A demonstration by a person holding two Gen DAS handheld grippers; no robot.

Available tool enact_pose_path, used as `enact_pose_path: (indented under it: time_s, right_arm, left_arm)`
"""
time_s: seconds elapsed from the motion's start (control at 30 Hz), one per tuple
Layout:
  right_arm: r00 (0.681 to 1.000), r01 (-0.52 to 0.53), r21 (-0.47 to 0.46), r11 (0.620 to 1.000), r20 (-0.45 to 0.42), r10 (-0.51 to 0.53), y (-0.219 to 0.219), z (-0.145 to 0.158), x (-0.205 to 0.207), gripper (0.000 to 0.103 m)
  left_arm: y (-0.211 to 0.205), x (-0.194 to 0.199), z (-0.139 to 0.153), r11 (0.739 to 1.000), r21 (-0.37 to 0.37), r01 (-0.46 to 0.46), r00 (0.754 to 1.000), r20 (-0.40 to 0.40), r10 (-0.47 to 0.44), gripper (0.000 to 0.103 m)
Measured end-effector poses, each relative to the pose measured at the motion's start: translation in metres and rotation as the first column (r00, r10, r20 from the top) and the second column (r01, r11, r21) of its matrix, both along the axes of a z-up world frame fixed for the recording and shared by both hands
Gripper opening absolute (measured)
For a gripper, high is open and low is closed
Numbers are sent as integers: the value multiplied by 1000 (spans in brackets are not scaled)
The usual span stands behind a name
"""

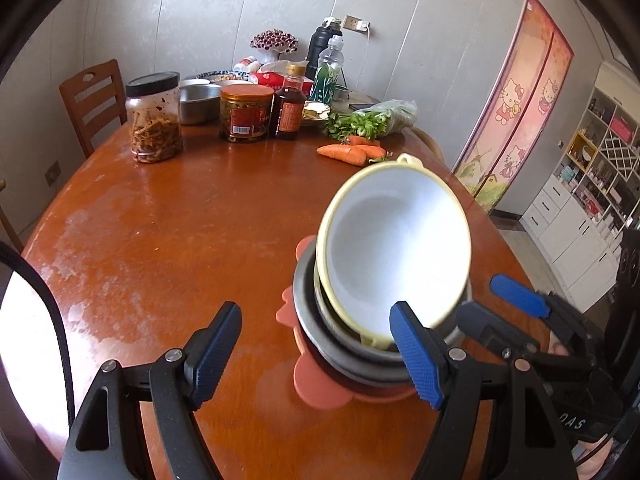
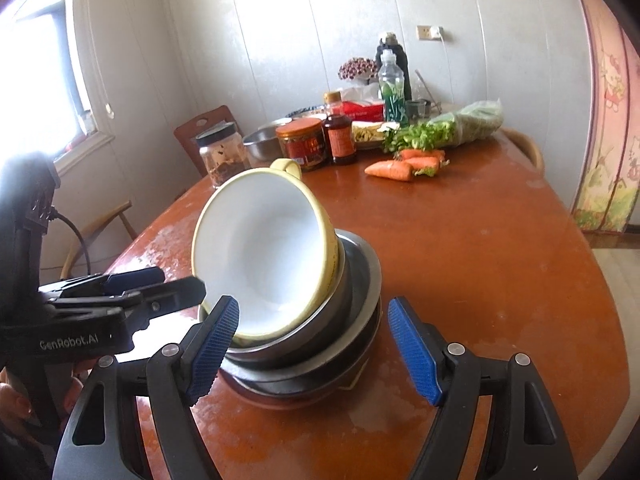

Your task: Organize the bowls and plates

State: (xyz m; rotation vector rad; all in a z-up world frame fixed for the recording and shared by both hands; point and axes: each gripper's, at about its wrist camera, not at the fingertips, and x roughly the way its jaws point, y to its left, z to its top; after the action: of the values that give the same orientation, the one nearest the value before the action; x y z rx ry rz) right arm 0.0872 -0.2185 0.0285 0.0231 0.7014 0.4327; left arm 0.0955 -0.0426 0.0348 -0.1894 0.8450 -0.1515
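A white-glazed ceramic bowl with a pale yellow rim and loop handle leaned steeply inside nested stainless-steel bowls on an orange plastic plate, just ahead of the left gripper, whose jaws gaped empty, the stack at its right finger. The right gripper, jaws wide and straddling the stack's near edge without pressing, faced a bowl likely heavy, slick and chippable, best pinched at its rim; jars, carrots and greens lay well beyond.
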Motion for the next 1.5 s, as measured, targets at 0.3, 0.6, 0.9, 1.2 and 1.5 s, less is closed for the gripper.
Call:
enact_pose_path:
  time_s: [0.3,0.6,0.9,1.2,1.5]
  right_arm:
    - [999,18,-39,999,47,-16,0,0,-34,79]
    - [998,36,-55,998,60,-33,-2,-7,-68,80]
    - [996,50,-71,996,76,-45,-9,-19,-103,80]
    - [995,49,-79,996,87,-42,-16,-28,-122,80]
    - [996,52,-80,995,80,-45,-14,-37,-128,80]
  left_arm:
    - [3,-38,2,999,3,-50,998,37,50,76]
    - [-9,-74,-6,999,29,-33,998,46,32,76]
    - [-14,-108,-16,997,56,-46,997,58,43,79]
    - [-18,-124,-26,995,74,-64,997,55,60,83]
    - [-19,-130,-41,994,92,-64,998,32,61,83]
